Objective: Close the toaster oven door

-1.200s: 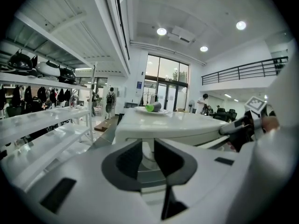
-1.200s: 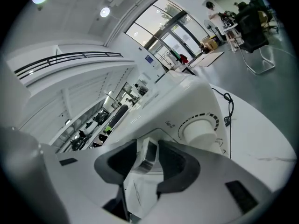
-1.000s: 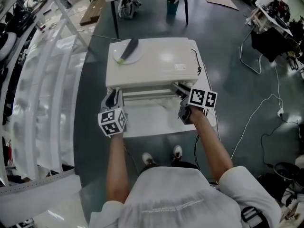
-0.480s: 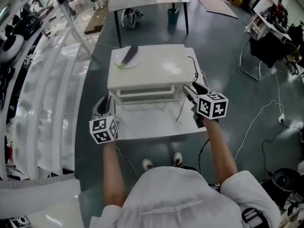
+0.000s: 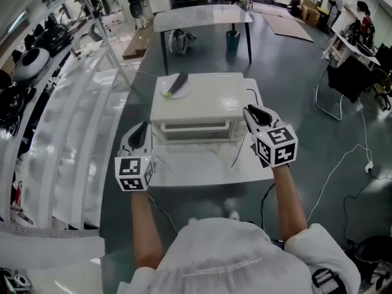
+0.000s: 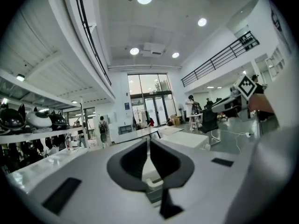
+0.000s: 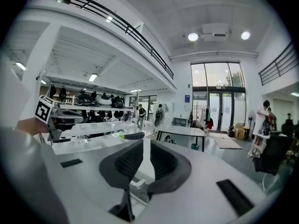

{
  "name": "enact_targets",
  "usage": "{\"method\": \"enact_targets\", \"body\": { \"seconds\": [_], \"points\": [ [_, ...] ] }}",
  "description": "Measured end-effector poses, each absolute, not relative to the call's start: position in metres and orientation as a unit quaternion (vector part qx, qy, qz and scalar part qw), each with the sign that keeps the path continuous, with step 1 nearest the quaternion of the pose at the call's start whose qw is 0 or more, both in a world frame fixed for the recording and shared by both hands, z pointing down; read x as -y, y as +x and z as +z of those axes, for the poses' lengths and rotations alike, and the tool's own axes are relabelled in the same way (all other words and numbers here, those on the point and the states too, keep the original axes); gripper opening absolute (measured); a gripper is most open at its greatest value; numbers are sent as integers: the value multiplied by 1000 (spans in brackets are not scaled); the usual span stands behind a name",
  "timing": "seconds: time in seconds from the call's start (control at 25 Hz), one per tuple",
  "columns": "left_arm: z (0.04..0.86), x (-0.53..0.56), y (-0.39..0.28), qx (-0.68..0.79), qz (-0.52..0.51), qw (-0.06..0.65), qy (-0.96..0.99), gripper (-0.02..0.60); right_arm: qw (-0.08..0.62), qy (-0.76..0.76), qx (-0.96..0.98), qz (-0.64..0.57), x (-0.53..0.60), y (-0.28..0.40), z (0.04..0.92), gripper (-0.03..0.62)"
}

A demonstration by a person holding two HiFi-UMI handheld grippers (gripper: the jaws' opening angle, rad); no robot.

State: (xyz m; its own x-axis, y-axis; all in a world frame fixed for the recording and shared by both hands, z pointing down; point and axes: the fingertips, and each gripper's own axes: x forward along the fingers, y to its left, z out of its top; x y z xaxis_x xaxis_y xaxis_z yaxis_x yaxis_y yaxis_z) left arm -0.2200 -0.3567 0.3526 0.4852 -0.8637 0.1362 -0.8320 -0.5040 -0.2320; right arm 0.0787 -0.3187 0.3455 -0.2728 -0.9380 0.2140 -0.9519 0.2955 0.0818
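Note:
The white toaster oven (image 5: 205, 97) stands on a white table (image 5: 202, 164), and its door (image 5: 195, 129) is upright against the front. Both grippers hang raised in front of it, apart from it. My left gripper (image 5: 141, 129) is off the oven's left front corner. Its jaws (image 6: 148, 148) have just been closing and now stand almost together, with nothing between them. My right gripper (image 5: 251, 111) is off the right front corner. Its jaws (image 7: 143, 149) have also just been closing to a thin slit and hold nothing.
A plate (image 5: 174, 86) with a dark utensil lies on the oven's top at the back left. A black cable (image 5: 242, 147) runs down the oven's right side onto the table. A second table (image 5: 202, 17) stands behind, shelving at the left, and a chair (image 5: 343, 78) at the right.
Both grippers have come off the oven's front, risen and spread to its two sides. Their jaws have narrowed. The camera's view has tipped up to show more of the room.

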Motion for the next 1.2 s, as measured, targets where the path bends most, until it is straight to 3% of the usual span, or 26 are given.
{"method": "enact_targets", "body": {
  "seconds": [0.24, 1.2],
  "points": [
    [321, 337, -202, -467, -108, 105, -872, 18, 121, 568, 814, -10, 309, 55, 324, 20],
    [287, 301, -196, -448, -114, 160, -872, 18, 155, 520, 838, -60, 295, 1, 308, 15]
  ]
}}
